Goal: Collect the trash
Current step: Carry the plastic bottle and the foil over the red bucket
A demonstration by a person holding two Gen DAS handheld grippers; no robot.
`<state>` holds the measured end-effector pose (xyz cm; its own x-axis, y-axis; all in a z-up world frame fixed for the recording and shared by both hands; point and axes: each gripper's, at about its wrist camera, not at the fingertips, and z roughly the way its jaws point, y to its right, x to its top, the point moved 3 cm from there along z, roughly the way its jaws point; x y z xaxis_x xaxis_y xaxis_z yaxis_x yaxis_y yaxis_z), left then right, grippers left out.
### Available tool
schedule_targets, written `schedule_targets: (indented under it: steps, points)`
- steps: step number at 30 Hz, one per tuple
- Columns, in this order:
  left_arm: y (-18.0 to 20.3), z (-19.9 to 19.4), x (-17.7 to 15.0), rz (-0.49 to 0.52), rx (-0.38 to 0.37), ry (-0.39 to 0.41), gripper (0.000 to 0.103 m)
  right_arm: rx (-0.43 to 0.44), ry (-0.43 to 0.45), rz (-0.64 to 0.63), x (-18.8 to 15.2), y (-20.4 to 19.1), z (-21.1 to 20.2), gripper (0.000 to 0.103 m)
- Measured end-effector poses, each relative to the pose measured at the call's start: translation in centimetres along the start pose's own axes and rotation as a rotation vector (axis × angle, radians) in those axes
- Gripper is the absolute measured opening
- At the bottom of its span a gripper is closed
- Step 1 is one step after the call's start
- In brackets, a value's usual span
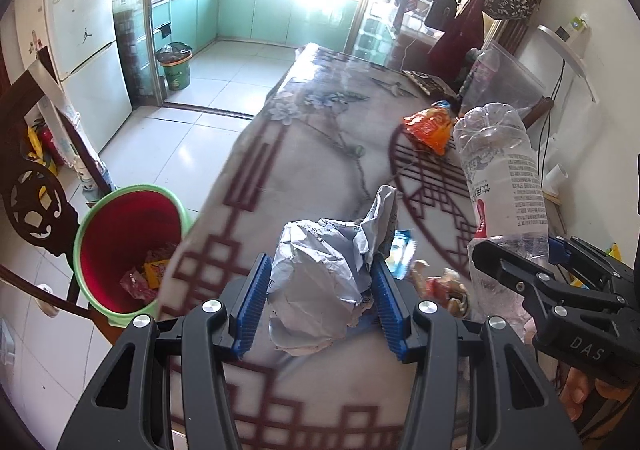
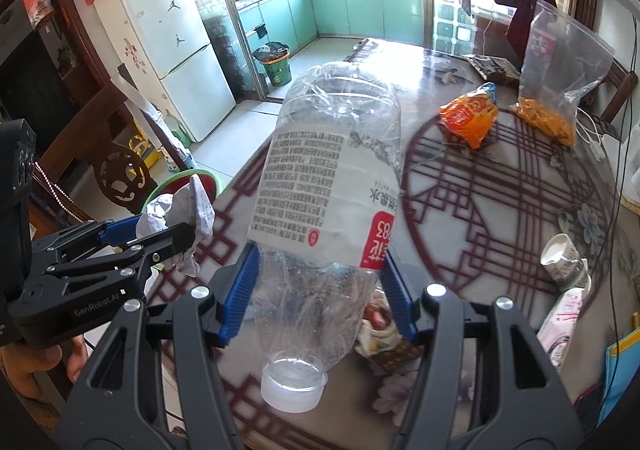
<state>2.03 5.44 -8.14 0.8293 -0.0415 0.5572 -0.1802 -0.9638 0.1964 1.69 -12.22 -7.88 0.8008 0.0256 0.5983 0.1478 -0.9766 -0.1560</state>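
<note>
The table [image 1: 320,118] is draped in a patterned cloth; the red bin [image 1: 128,246] stands on the floor off its left edge, below table level. The plastic bottle [image 2: 328,186] is clamped near its neck in the right gripper [image 2: 320,286], cap toward the camera, long axis running up and away. The crumpled paper [image 1: 320,278] is pinched in the left gripper [image 1: 322,294]. The bin lies lower-left of both loads; the left gripper is judged nearer it.
</note>
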Motion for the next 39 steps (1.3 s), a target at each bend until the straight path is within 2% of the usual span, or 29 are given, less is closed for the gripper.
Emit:
schedule_targets:
  steps: [13,28,39]
  points:
    - [-6.4,0.0,1.3,-0.016,0.014,-0.006,0.048,0.008,-0.014,-0.012,1.6,-5.5,3.1,0.057]
    - [-11.7,0.6,1.6,-0.064,0.024,-0.016,0.048,0.014,-0.044,-0.052,2.0,-10.0,5.2,0.057]
    - [-16.7,0.7,1.2,-0.133,0.091,-0.029,0.048,0.056,-0.073,-0.109,2.8,-13.5,7.4,0.057]
